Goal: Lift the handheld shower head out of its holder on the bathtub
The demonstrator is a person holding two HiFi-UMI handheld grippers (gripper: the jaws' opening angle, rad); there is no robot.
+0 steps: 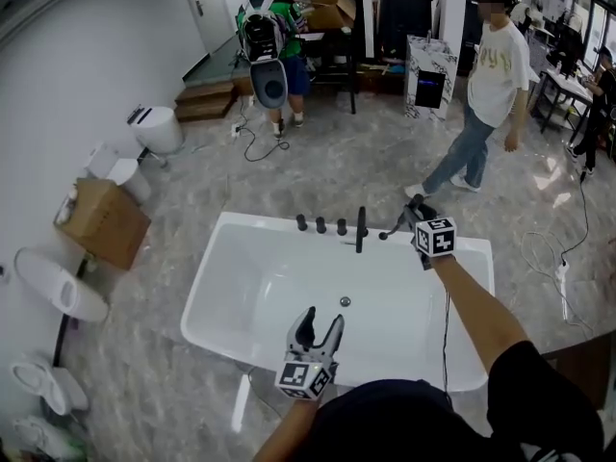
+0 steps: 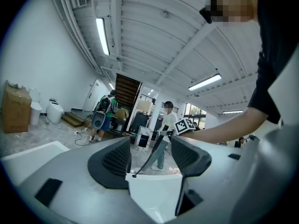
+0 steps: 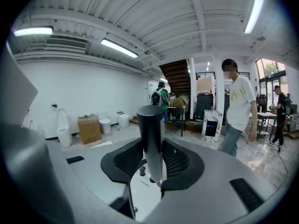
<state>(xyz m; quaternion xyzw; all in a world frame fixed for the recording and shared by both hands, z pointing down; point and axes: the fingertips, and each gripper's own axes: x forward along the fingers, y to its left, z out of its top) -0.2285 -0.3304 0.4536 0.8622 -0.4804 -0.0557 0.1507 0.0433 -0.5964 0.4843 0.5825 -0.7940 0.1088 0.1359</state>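
- Over at the far rim of the bathtub (image 1: 260, 223), your right gripper (image 1: 414, 216) has its jaws closed tight on the shower head (image 3: 152, 134). The right gripper view shows the black cylindrical handle pinched between both pads, standing roughly upright.
- From the head view the shower head is just a thin dark stick angling down and left from the gripper. Its lower tip sits just beside the tall black post (image 1: 361, 229) on the rim. You can't really tell whether that tip is seated in a holder or hanging free of it, because it's too small.
- No hose can be made out in any view.
- In the right gripper view, two of the black knobs (image 1: 320, 225) peek out below the handle. The jaws cut off the rest of the rim fittings.
- Your left gripper (image 1: 320, 325) hangs over the near side of the tub with its jaws spread apart and nothing between them. Through that gap you only see the slim black wand and white tub wall well beyond.
- Your own arm and sleeve eat up the right side of the left gripper view, so that side of the room is blocked.
- Writing-wise, nothing readable. The marker cube (image 1: 435, 237) shows only black-and-white square patterns. The person in the white tee (image 1: 491, 85) has a chest print that's too blurry to read, and the cardboard box (image 1: 104, 221) by the wall shows no legible label.
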